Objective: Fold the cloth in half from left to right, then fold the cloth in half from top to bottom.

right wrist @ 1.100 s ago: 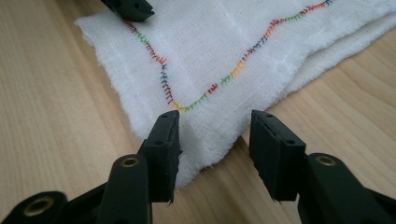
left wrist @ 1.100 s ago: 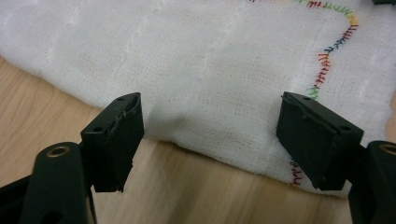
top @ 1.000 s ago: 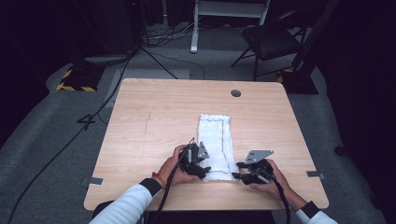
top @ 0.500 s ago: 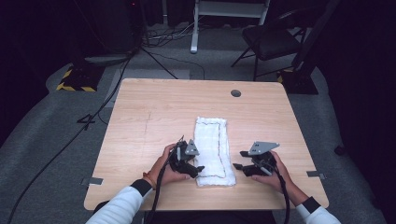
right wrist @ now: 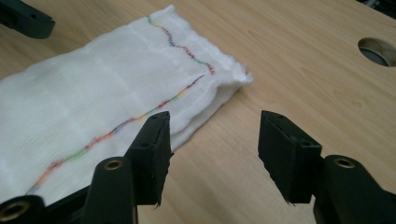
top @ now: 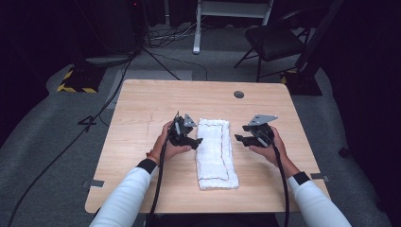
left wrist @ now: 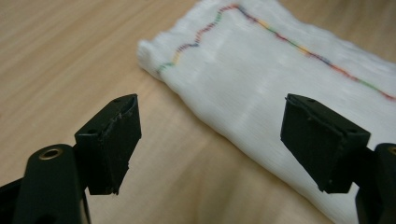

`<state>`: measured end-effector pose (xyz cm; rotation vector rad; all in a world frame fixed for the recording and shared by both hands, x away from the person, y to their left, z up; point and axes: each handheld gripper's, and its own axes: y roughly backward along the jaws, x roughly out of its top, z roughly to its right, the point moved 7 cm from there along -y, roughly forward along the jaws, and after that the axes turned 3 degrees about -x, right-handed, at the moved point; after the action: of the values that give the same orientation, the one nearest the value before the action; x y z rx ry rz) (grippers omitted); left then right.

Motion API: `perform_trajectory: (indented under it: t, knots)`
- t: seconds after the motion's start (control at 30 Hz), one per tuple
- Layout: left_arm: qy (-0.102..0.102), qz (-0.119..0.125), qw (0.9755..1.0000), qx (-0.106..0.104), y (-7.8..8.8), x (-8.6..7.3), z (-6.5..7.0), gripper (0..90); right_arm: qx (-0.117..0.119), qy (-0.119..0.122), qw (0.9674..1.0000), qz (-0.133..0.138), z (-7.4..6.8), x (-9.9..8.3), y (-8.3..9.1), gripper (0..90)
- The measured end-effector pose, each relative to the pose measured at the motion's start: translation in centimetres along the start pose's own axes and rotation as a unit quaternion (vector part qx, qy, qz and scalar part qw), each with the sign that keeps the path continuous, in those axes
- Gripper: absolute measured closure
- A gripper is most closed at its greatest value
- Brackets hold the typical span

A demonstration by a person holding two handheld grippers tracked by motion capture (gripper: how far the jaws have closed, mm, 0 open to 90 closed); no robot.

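High view count: one folded white towel (top: 216, 153), one wooden table (top: 142, 109), two grippers.
Towel place: table's middle, lying near to far, between the grippers.
Left gripper (top: 195, 140): jaws spread, empty, at the towel's left edge.
Right gripper (top: 239, 138): jaws apart, just been closing, empty, right of the towel.
Gripper views add: multicoloured hem stitching (right wrist: 180, 46).
High view adds: chair (top: 274, 40), floor cables (top: 61, 151).

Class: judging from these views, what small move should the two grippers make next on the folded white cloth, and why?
Probably lower each onto its far corner. The left gripper and right gripper flank the cloth with open, empty jaws, and the long strip on the table looks ready for another fold.
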<state>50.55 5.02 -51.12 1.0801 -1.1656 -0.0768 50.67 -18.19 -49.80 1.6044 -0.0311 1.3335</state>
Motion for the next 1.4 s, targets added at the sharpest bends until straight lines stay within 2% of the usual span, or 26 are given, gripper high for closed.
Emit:
perform_trajectory:
  t: [0.1, 0.17, 0.23, 0.33, 0.5, 0.6, 0.73, 0.87, 0.97, 1.03, 1.07, 1.1, 1.13, 1.2, 1.33, 1.4]
  knots:
    - [0.012, -0.005, 0.9999, 0.011, -1.2, 1.1, -1.4, 21.5, -0.005, -0.008, 0.9999, -0.007, 0.6, 0.6, -1.3, 45.4]
    - [0.026, -0.003, 0.9996, 0.01, -2.1, 1.6, -2.0, 22.4, -0.009, -0.006, 0.9999, -0.011, 0.9, 1.1, -2.1, 45.9]
    - [0.028, -0.014, 0.9994, 0.014, -3.4, 2.0, -2.7, 22.4, -0.009, -0.015, 0.9998, -0.01, 1.1, 1.6, -3.0, 46.3]
    - [0.032, -0.024, 0.9989, 0.023, -4.7, 2.5, -3.2, 22.4, -0.015, -0.014, 0.9996, -0.018, 1.3, 2.2, -4.3, 46.6]
    - [0.051, -0.036, 0.9978, 0.022, -6.5, 2.7, -3.5, 21.8, -0.018, -0.021, 0.999, -0.035, 1.4, 2.6, -6.1, 45.6]
    - [0.055, -0.043, 0.9973, 0.023, -6.9, 2.5, -3.7, 20.2, -0.019, -0.03, 0.9986, -0.038, 1.6, 2.7, -7.0, 44.9]
    - [0.084, -0.036, 0.9958, 0.0, -7.2, 2.1, -4.0, 18.5, -0.018, -0.04, 0.9977, -0.051, 1.9, 2.6, -8.1, 42.3]
    - [0.078, -0.026, 0.9966, 0.004, -7.3, 1.9, -3.9, 17.7, -0.009, -0.056, 0.9965, -0.061, 1.9, 2.3, -8.8, 41.1]
    - [0.075, -0.011, 0.9971, 0.002, -7.3, 1.7, -3.9, 18.0, -0.003, -0.052, 0.9962, -0.07, 1.5, 2.2, -9.1, 43.4]
    - [0.073, -0.01, 0.9973, 0.0, -7.2, 1.7, -3.9, 18.3, 0.011, -0.071, 0.9949, -0.07, 1.6, 2.0, -9.1, 46.1]
    - [0.065, -0.009, 0.9978, -0.008, -7.2, 1.7, -3.7, 20.7, 0.017, -0.079, 0.9944, -0.069, 1.7, 2.0, -9.1, 46.8]
    - [0.053, -0.008, 0.9983, -0.023, -7.0, 1.8, -3.4, 28.3, 0.019, -0.079, 0.9944, -0.067, 1.7, 1.9, -9.1, 47.7]
    - [0.049, -0.012, 0.9982, -0.031, -7.0, 1.9, -3.2, 36.9, 0.02, -0.076, 0.9946, -0.068, 1.7, 1.9, -9.1, 51.4]
    - [0.042, -0.02, 0.9982, -0.04, -6.8, 2.1, -2.9, 45.7, 0.026, -0.077, 0.9941, -0.072, 1.3, 2.1, -9.0, 59.8]
    - [0.045, -0.026, 0.9971, -0.056, -6.8, 2.2, -2.6, 61.7, 0.03, -0.071, 0.9941, -0.076, 1.0, 2.2, -9.0, 66.5]
    - [0.044, -0.031, 0.9968, -0.06, -6.8, 2.4, -2.4, 67.6, 0.031, -0.07, 0.9942, -0.076, 0.8, 2.2, -8.9, 72.7]
